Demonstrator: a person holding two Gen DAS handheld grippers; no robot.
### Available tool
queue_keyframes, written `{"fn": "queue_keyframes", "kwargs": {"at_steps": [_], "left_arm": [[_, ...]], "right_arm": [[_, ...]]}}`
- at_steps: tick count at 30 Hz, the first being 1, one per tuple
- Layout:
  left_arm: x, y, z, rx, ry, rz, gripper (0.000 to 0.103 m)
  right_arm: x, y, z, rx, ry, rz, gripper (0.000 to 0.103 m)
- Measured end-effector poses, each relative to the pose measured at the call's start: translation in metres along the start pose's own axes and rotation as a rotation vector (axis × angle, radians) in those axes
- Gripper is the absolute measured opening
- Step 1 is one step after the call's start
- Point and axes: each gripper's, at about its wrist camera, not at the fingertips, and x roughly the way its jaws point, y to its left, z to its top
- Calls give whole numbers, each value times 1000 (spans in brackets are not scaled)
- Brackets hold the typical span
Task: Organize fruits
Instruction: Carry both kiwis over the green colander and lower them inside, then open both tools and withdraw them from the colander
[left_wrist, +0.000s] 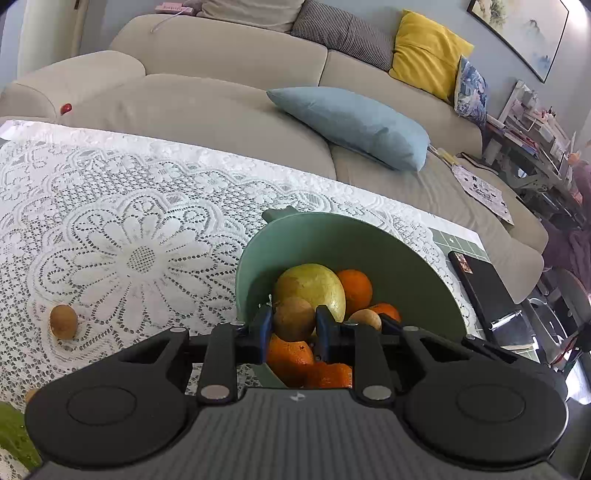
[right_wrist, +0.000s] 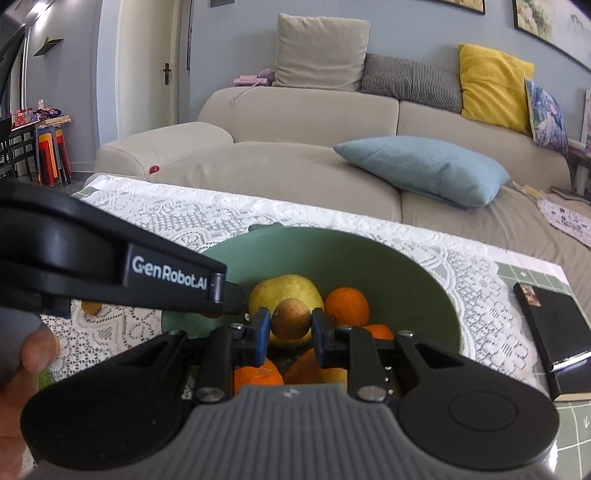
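A green bowl (left_wrist: 354, 240) (right_wrist: 388, 266) stands on the lace tablecloth (left_wrist: 129, 229). It holds a large yellow-green fruit (left_wrist: 314, 284) (right_wrist: 284, 291) and several oranges (left_wrist: 356, 286) (right_wrist: 347, 304). My left gripper (left_wrist: 293, 315) hangs over the bowl's near side, shut on a small brown round fruit (left_wrist: 293, 321). My right gripper (right_wrist: 290, 321) is also over the bowl, shut on a similar brown fruit (right_wrist: 290, 325). In the right wrist view the left gripper's black body (right_wrist: 110, 269) reaches in from the left. Another small brown fruit (left_wrist: 63, 321) lies loose on the lace at the left.
A black book (left_wrist: 484, 295) (right_wrist: 554, 332) lies right of the bowl on a green gridded mat (right_wrist: 532, 277). Beyond the table's far edge is a beige sofa (left_wrist: 221, 96) with a blue cushion (left_wrist: 354, 125). A person's hand (right_wrist: 33, 350) shows at the lower left.
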Motion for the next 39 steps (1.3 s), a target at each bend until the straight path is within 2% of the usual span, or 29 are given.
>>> {"fn": "queue_keyframes", "kwargs": {"at_steps": [14,19,20,23,24,28,33,39], "left_arm": [[5,-1,1,16,5,3,28],[4,0,1,16,7,-3,36],[4,0,1,15,7,-8,38],[2,-1,1,20,4,-17,47],[1,-1,1,19,4,-23,48],[-4,0,1,12,-6,-39,50],[-20,5,4,13,-36,-60,52],[-41,18,2,43,-83,-39,52]], "right_arm": [[6,0,-2,12,33,11,21],[6,1,-3,11,28,8,21],[6,2,-3,10,27,7,23],[4,2,-3,12,16,5,37],[3,2,-3,10,10,0,38],[0,1,-3,15,-8,-11,40],[-8,1,-4,34,-65,-54,59],[-21,8,-5,69,-146,-37,64]]}}
